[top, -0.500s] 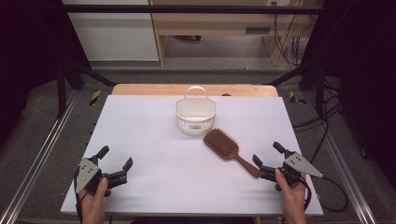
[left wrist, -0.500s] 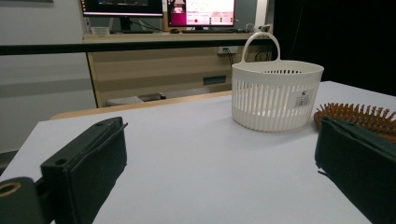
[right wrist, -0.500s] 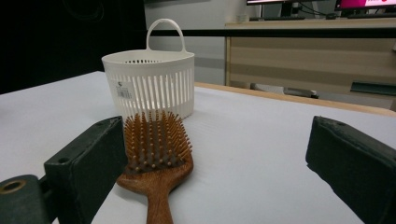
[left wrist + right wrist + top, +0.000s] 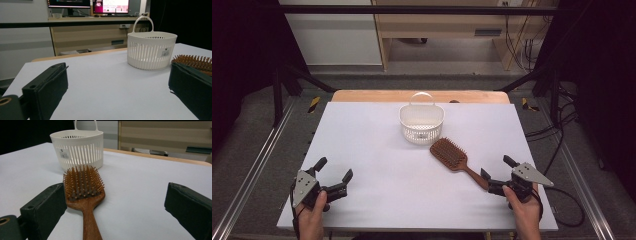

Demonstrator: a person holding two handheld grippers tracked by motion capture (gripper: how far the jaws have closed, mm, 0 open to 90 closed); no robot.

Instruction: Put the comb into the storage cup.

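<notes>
Nearest the person, the right gripper (image 4: pixel 497 175) sits low at the near right of the white surface (image 4: pixel 377 150), jaws wide apart with nothing pressed between them. The wooden hairbrush (image 4: pixel 457 162) lies flat just ahead of it, bristles up. Its long axis runs diagonally: the handle end points back toward the right gripper (reaching in beside one jaw), the paddle head points toward the white basket (image 4: pixel 422 125). In the right gripper view the handle's tip is cut off at the bottom edge. The left gripper (image 4: pixel 334 175), at the near left, also has its jaws apart and empty. The basket stands upright farther off, just beyond the brush head.
</notes>
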